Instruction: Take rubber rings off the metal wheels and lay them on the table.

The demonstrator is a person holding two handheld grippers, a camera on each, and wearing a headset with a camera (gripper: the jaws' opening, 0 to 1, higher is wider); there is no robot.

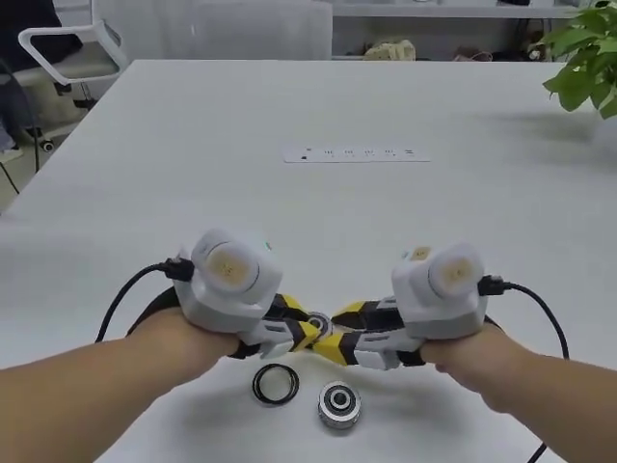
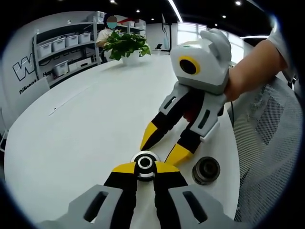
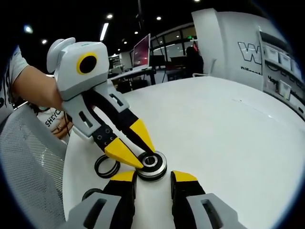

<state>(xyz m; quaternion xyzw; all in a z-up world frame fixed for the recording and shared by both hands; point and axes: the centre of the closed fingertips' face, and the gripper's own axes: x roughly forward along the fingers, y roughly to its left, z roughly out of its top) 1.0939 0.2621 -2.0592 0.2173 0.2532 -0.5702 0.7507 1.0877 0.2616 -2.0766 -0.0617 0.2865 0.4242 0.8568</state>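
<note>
My left gripper pinches a wheel between its yellow tips. My right gripper reaches in from the upper right, jaws apart, tips just beside that wheel. A second wheel lies on the table close by.

Rubber rings lie just left of a wheel on the table.

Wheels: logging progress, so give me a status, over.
Left gripper shut on a wheel. Right gripper open, tips at that wheel. Loose rings on table beside second wheel. Nothing in the way.
</note>
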